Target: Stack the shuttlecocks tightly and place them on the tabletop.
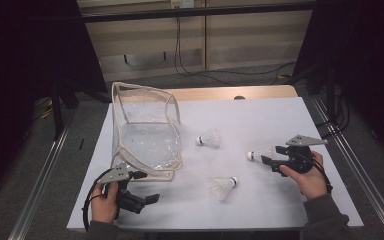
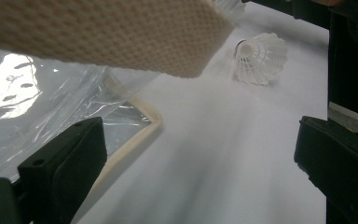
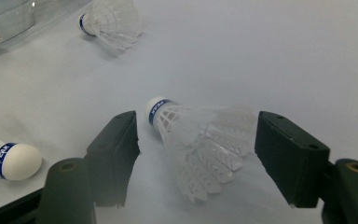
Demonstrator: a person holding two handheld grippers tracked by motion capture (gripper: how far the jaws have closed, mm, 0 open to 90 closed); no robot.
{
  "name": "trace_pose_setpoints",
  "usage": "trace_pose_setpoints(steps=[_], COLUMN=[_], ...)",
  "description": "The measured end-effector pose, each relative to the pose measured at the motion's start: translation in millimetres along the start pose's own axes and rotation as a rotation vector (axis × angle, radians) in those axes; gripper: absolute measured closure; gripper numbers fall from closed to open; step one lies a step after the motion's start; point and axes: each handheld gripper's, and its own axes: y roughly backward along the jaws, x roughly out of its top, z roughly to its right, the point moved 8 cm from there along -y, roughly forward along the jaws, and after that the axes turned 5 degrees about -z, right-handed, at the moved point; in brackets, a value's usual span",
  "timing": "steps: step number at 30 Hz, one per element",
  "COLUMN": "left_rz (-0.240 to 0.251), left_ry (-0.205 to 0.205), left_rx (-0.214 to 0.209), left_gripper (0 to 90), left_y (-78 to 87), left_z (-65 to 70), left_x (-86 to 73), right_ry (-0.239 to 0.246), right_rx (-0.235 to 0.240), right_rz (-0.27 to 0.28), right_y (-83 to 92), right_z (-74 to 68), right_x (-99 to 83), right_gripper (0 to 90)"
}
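Observation:
Three white feather shuttlecocks lie on the white table. One shuttlecock (image 1: 260,154) (image 3: 200,144) rests between the jaws of my right gripper (image 1: 272,155) (image 3: 196,133), cork pointing away; the jaws stand apart with a gap on each side of the feathers, so it is open. A second shuttlecock (image 1: 209,139) (image 3: 109,21) lies nearer the bag, a third (image 1: 224,187) (image 3: 9,161) towards the front. A clear plastic bag with beige trim (image 1: 147,132) (image 2: 42,93) stands open at the left. My left gripper (image 1: 152,198) (image 2: 198,140) is open beside the bag's front corner, with nothing between its jaws.
The white table top (image 1: 260,115) has bare room at its back right. A beige woven strap of the bag (image 2: 102,32) hangs close above the left gripper's camera. Metal rails and dark frame posts run along both table sides.

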Motion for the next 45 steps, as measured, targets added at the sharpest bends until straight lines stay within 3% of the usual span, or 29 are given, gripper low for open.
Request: trace_pose_setpoints(steps=[18, 45], left_rz=[0.002, -0.001], left_ry=[-0.001, -0.004], left_rx=[0.0, 0.003], left_gripper=[2.4, 2.4], left_y=[-0.2, 1.0], left_z=[0.1, -0.1], left_x=[0.6, 0.7], right_ry=[0.017, 0.041], right_rx=[0.01, 0.015], right_rz=[-0.042, -0.074], right_y=[-12.0, -19.9], right_z=[-3.1, -5.5], right_x=[-8.7, -12.5], right_gripper=[28.2, 50.3])
